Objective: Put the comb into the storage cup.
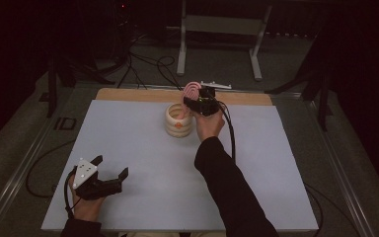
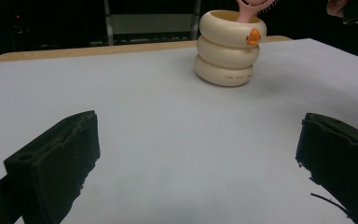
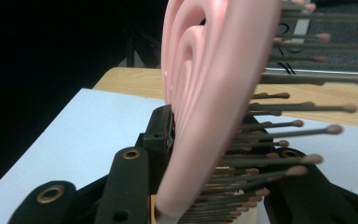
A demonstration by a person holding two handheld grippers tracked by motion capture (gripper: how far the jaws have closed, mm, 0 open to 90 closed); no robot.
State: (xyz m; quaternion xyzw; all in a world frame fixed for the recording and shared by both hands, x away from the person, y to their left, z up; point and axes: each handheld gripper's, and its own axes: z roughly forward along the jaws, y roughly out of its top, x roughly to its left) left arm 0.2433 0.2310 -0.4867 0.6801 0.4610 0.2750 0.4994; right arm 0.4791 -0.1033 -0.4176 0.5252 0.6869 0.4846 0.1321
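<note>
High view: at the lower left of the frame, nearest the viewer, the left claw rests on the pale table in a person's hand, its two jaws spread wide apart with nothing between them. Left gripper view confirms this, with both black jaws standing far apart over bare table surface.

Farther up, right of centre in the high view, a dark-sleeved forearm reaches toward the middle of the table. At its end, the right claw is clamped on a pink hairbrush. Right gripper view shows the brush head close up, pinched between the jaws, with its bristles pointing toward the right of the frame.

Just left of that claw stands a cream holder shaped like three stacked rings, with a small orange duck on its side. In the left gripper view the holder sits at the upper centre, and the brush's lower end appears to be inside its open top.

Judging by this, the brush is at the holder but still gripped. Whether it is going in or coming out cannot be told; releasing or lifting it remains.
</note>
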